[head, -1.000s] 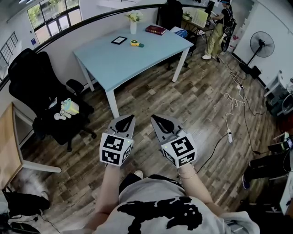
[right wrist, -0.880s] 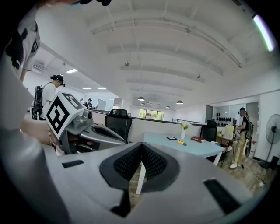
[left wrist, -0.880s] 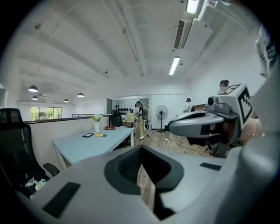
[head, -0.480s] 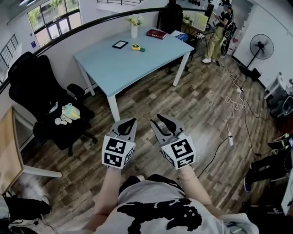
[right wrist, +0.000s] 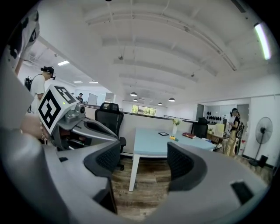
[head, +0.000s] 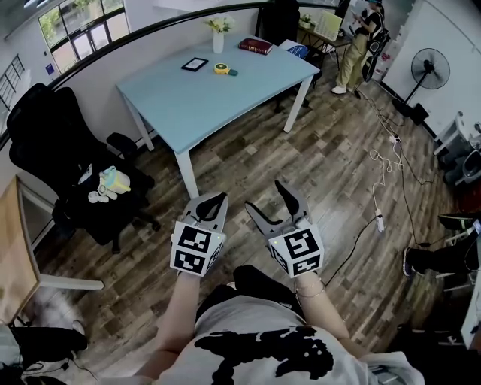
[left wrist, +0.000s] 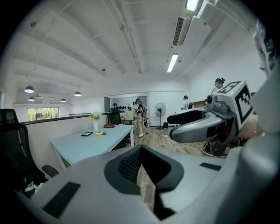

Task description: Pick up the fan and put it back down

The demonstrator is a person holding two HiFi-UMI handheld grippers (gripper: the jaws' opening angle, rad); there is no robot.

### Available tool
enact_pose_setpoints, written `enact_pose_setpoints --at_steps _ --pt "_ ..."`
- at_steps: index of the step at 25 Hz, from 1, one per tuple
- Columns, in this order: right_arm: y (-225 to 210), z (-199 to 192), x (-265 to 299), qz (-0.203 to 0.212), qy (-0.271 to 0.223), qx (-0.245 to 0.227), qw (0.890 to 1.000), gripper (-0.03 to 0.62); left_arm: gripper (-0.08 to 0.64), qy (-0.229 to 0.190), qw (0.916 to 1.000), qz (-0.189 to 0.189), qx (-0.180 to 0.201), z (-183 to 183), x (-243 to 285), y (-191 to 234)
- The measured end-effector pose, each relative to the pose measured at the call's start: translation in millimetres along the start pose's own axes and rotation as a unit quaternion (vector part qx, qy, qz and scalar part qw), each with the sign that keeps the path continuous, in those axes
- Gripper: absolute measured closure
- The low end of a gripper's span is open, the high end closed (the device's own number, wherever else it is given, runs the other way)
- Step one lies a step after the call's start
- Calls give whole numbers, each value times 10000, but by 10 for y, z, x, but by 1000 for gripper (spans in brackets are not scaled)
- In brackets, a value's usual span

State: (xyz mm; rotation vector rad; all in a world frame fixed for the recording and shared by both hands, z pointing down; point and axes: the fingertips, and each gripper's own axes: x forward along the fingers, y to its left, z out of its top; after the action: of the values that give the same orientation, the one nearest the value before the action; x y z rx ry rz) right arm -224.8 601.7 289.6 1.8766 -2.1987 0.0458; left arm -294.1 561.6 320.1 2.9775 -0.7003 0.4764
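The room is evenly bright. White strip lights (left wrist: pixel 173 62) glow on the ceiling, and daylight enters through windows (head: pixel 71 22) past the table's (head: pixel 225 105) far left corner. Shadows on the wooden floor (head: pixel 331 173) are soft. Every view bulges at its edges; the left gripper view and right gripper view have black corners. My left claw (left wrist: pixel 141 151), close to its lens, looks blurred.

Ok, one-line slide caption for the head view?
Left gripper shut, right gripper just opening with nothing between; table ahead, fan far right.
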Motion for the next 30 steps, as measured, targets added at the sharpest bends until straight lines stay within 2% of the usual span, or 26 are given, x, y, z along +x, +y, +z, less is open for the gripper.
enact_pose_setpoints --at_steps 8,14,23,30 --pt "-210 -147 224 6 97 131 9999 179 549 85 9999 -101 50 -48 240 82" --pt "-469 -155 638 148 99 125 9998 170 549 68 10000 26 -68 20 546 421" --pt "-1107 -169 1444 428 200 128 9988 156 549 125 9996 223 -140 230 1271 951" --pt "-1674 -70 2048 678 149 130 9975 160 549 17 9981 430 -450 411 1880 1388"
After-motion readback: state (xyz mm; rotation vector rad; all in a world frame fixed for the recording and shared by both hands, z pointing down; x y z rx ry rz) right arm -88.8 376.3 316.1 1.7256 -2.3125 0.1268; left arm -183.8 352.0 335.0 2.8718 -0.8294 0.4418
